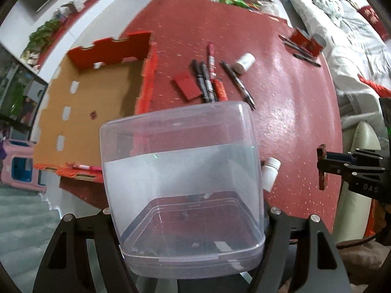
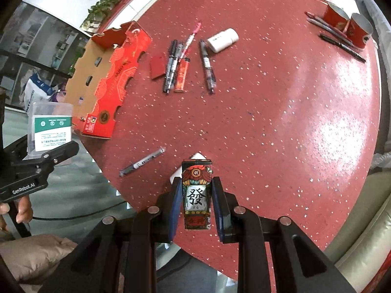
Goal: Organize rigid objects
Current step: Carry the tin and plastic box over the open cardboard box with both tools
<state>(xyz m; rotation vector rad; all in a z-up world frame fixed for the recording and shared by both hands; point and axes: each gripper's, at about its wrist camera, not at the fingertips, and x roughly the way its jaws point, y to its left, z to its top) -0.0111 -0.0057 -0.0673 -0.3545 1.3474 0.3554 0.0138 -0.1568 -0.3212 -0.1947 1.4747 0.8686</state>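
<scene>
We find the cardboard tray (image 2: 102,78) at the surface's (image 2: 281,112) left edge. Right of it lie a flat card (image 2: 157,66), a row of pens (image 2: 172,66) and a bottle (image 2: 222,39). Two cups (image 2: 347,24) stand at the far right edge. One pen (image 2: 141,162) lies near the front edge.

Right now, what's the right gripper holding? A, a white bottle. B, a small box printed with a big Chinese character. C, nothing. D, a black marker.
B: the right gripper has its blue pads against both sides of the small printed box, lifted above the red table.
</scene>
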